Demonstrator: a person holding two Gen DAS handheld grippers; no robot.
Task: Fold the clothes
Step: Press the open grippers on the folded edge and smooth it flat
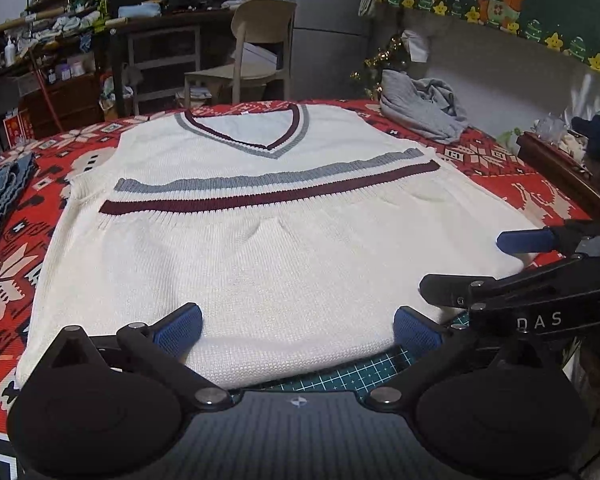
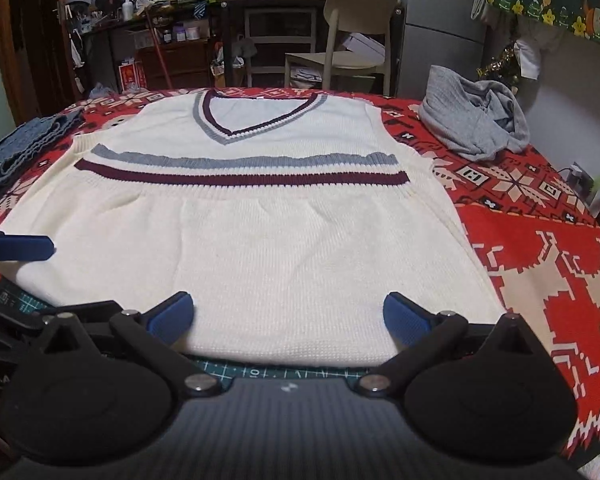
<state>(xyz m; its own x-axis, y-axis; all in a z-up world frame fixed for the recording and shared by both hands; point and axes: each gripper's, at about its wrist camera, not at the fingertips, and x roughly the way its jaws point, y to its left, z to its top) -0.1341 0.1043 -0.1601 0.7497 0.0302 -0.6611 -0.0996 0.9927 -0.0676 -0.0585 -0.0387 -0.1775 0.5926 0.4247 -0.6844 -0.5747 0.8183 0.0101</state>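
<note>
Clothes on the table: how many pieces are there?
3: the white knit vest in the middle, the crumpled grey garment far right, folded blue denim far left; others may be hidden.

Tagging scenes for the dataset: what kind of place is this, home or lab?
Most likely a lived-in home room, not a lab. A fridge with magnets stands behind a plastic chair, cluttered shelves line the back wall, and the white vest lies on a red Christmas-pattern tablecloth.
</note>
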